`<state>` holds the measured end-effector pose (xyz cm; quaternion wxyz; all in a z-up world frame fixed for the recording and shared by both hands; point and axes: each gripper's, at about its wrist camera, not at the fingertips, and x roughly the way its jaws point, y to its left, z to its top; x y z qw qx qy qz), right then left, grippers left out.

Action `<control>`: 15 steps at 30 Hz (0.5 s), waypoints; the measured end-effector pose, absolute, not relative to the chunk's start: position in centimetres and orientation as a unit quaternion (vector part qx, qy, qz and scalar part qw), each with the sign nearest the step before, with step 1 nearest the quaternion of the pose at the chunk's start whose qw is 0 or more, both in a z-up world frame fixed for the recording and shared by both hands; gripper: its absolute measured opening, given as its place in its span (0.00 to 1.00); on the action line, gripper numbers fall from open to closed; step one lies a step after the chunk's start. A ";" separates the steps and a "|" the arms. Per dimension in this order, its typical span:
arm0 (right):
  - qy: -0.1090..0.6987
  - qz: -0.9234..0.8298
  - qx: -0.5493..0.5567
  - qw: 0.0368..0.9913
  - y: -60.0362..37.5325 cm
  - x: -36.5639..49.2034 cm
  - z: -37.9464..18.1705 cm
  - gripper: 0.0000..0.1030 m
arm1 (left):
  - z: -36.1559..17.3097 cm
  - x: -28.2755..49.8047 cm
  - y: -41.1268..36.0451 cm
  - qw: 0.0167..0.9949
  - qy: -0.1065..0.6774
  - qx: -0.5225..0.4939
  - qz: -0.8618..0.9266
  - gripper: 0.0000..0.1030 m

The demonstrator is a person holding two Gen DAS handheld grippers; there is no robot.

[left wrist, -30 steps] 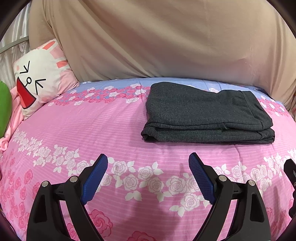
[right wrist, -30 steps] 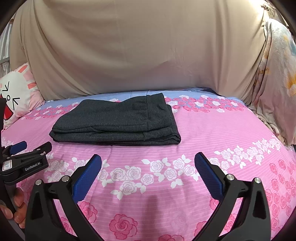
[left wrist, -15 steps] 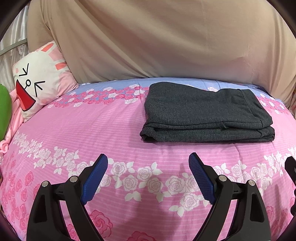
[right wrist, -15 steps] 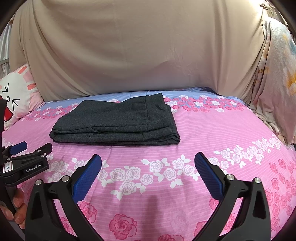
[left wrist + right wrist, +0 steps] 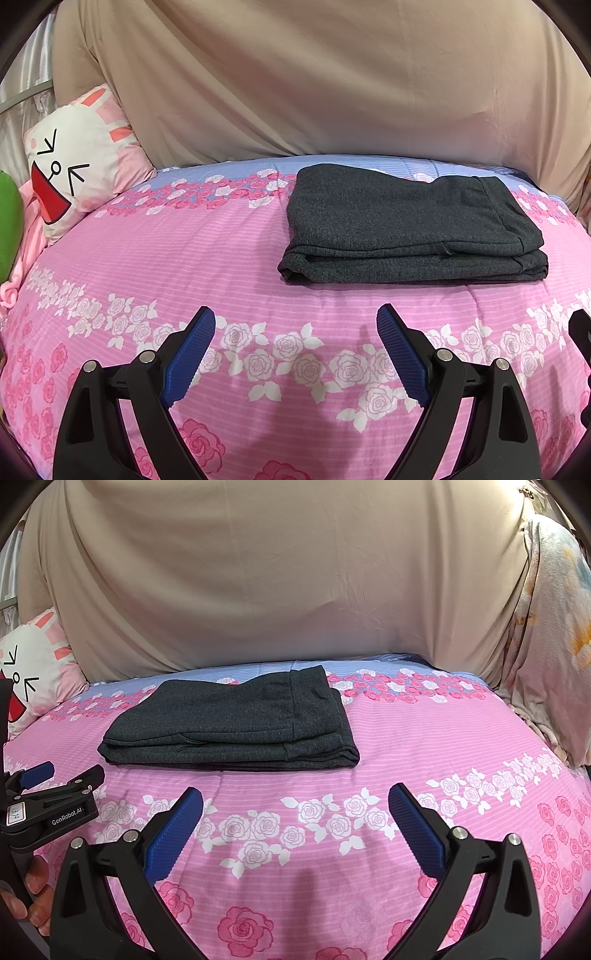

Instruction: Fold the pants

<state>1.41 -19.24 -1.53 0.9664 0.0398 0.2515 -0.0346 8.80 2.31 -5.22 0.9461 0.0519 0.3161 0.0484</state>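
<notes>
Dark grey pants (image 5: 410, 225) lie folded in a neat rectangular stack on the pink floral bedspread (image 5: 184, 266); they also show in the right wrist view (image 5: 236, 727). My left gripper (image 5: 295, 328) is open and empty, held back from the stack's near edge, toward its left end. My right gripper (image 5: 295, 805) is open and empty, also short of the stack, toward its right end. The left gripper also shows from the side in the right wrist view (image 5: 55, 775), held by a hand.
A white and pink bunny pillow (image 5: 77, 170) leans at the left of the bed, with a green object (image 5: 9, 225) beside it. A beige sheet (image 5: 314, 81) hangs behind the bed. A floral blanket (image 5: 554, 646) hangs at the right.
Both views have shifted very slightly; the pants stay folded and still. Both grippers stay open and empty.
</notes>
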 end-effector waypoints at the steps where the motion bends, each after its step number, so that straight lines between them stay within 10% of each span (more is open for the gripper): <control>1: 0.251 -0.035 0.040 0.966 -19.2 1.4 -1.5 0.96 | -5.2 8.8 2.4 0.946 0.317 0.053 0.048 0.84; 15: 0.252 -0.036 0.041 0.966 -19.2 1.4 -1.5 0.96 | -5.1 8.8 2.0 0.948 0.308 0.074 0.039 0.84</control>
